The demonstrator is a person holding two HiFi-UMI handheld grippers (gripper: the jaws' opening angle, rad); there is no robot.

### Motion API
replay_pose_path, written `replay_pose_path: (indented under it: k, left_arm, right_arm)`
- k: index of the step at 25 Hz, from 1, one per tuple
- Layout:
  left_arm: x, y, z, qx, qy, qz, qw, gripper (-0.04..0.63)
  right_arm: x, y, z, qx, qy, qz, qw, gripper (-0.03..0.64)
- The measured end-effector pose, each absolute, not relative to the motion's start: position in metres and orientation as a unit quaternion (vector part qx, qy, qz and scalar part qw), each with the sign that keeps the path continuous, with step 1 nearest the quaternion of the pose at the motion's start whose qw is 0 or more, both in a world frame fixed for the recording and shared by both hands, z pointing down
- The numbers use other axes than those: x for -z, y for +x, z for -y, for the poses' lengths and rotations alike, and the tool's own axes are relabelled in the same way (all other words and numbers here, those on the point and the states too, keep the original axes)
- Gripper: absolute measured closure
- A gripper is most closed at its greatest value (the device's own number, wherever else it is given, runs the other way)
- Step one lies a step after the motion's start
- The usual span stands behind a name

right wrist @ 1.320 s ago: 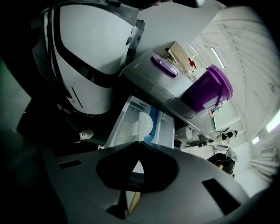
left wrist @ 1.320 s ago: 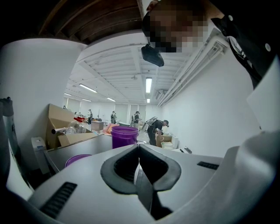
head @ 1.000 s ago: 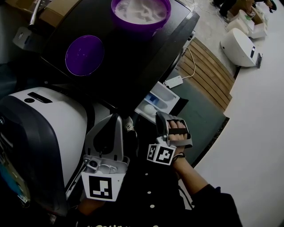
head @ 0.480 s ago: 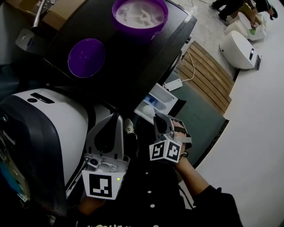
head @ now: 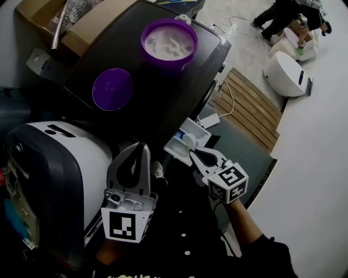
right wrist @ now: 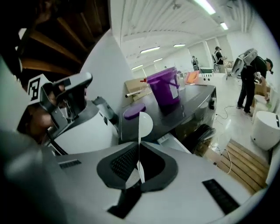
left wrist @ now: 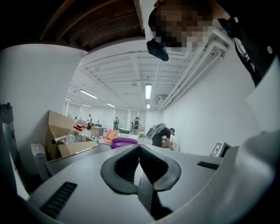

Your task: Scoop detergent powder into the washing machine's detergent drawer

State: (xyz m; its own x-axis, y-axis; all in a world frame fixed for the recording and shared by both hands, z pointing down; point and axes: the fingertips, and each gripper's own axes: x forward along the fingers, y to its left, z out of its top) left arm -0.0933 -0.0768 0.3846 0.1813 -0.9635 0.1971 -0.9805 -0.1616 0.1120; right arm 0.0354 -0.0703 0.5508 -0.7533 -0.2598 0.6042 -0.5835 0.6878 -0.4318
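An open purple tub (head: 168,43) of white powder stands on the black washing machine top (head: 147,103), with its purple lid (head: 112,89) lying beside it. The white detergent drawer (head: 179,136) is pulled out at the machine's front. My right gripper (head: 197,155) is shut on the handle of a white scoop (head: 188,142), held just over the drawer's near end. In the right gripper view the scoop (right wrist: 145,124) stands edge-on above the shut right gripper (right wrist: 139,148), tub (right wrist: 164,87) behind. My left gripper (head: 132,163) is shut and holds nothing, pointing up toward the tub (left wrist: 124,142).
A white and black appliance (head: 60,163) fills the left side. Cardboard boxes (head: 38,13) sit behind the machine. A wooden pallet (head: 250,103) and a white power strip (head: 209,119) lie on the floor at right, with a white round unit (head: 285,73) and people beyond.
My right gripper has turned and moved up toward the drawer, bringing the scoop over its near end. The left gripper has stayed where it was.
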Motion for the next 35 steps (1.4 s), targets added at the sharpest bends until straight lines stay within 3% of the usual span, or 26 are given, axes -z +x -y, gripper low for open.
replay_pose_path:
  k: [8, 21, 27, 35]
  left_arm:
    - [-0.340, -0.102, 0.090, -0.011, 0.766, 0.642, 0.039, 0.580]
    - [-0.274, -0.123, 0.101, 0.019, 0.753, 0.657, -0.044, 0.581]
    - [-0.253, -0.134, 0.098, 0.025, 0.741, 0.667, -0.070, 0.581]
    - [-0.240, -0.152, 0.093, 0.027, 0.720, 0.687, -0.092, 0.580]
  right_arm:
    - [-0.420, 0.046, 0.127, -0.243, 0.298, 0.922, 0.045, 0.583]
    - [-0.285, 0.133, 0.187, -0.051, 0.432, 0.900, -0.025, 0.583]
    - [-0.244, 0.161, 0.190, -0.031, 0.472, 0.877, -0.085, 0.583]
    - [-0.238, 0.197, 0.189, 0.021, 0.506, 0.859, -0.075, 0.583]
